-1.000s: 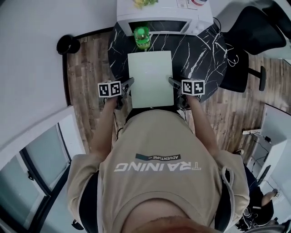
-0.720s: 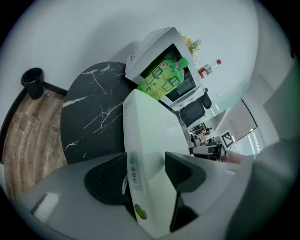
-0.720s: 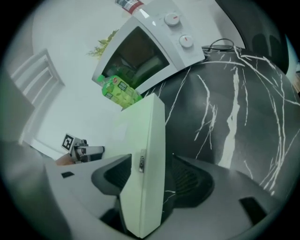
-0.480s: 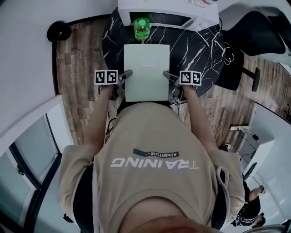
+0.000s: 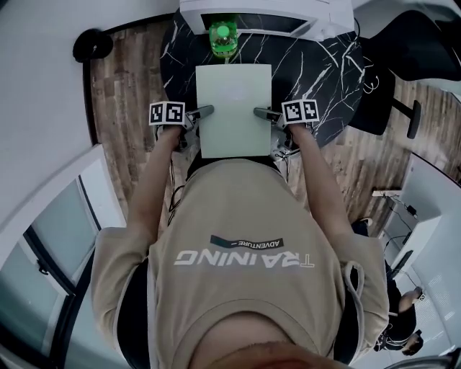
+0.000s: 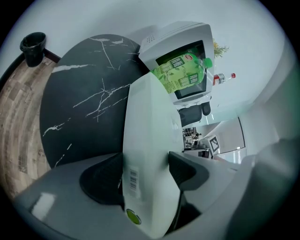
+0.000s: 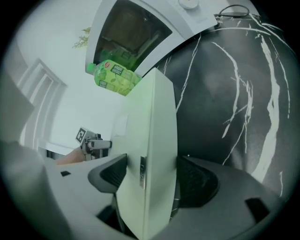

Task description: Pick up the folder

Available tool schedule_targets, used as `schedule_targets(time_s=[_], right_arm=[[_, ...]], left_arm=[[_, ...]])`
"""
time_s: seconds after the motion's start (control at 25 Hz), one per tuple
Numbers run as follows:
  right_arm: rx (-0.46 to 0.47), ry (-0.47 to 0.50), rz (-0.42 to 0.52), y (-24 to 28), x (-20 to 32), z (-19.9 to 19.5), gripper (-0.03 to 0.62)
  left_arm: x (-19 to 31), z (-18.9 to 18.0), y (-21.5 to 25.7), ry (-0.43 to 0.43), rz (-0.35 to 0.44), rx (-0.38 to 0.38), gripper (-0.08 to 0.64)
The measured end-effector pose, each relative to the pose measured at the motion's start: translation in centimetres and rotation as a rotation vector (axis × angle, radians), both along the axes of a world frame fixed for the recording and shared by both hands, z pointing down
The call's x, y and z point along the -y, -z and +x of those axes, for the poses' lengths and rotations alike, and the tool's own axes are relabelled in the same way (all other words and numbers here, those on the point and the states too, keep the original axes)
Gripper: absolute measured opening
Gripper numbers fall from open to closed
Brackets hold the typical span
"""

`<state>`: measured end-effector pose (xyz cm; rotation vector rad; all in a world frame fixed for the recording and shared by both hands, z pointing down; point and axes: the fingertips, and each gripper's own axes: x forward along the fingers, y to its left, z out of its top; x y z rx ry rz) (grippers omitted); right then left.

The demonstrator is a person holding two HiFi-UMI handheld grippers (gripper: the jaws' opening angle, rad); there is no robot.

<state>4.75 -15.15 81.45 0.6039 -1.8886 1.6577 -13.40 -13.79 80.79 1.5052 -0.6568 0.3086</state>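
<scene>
A round black marble bench [image 5: 317, 72] carries a white microwave [image 5: 317, 21] at its far edge. The pale green folder [image 5: 234, 108] lies level over the bench's near half, with a green bottle [image 5: 222, 37] just beyond its far edge. The left gripper [image 5: 204, 112] has the folder's left edge between its jaws and the right gripper [image 5: 261, 113] has the right edge; both sets of jaws are opening, pads touching the folder's faces.

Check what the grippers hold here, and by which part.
The folder, by its side edges: left gripper on the left edge, right gripper on the right. Both grippers' jaws are opening with it between them.
</scene>
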Motion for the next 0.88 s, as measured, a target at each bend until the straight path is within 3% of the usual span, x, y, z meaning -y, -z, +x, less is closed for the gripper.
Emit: schedule_targets(time_s=[0.44,0.88], right_arm=[[-0.009,-0.002,0.010,0.0,0.0,0.2,0.293],[-0.062,-0.006,0.110,1.6,-0.5,0.0,0.293]], left_arm=[[0.1,0.4,-0.3,-0.055,-0.040,-0.024,0.293],[-0.3,0.5,0.9,-0.045,0.041,-0.014,0.293]])
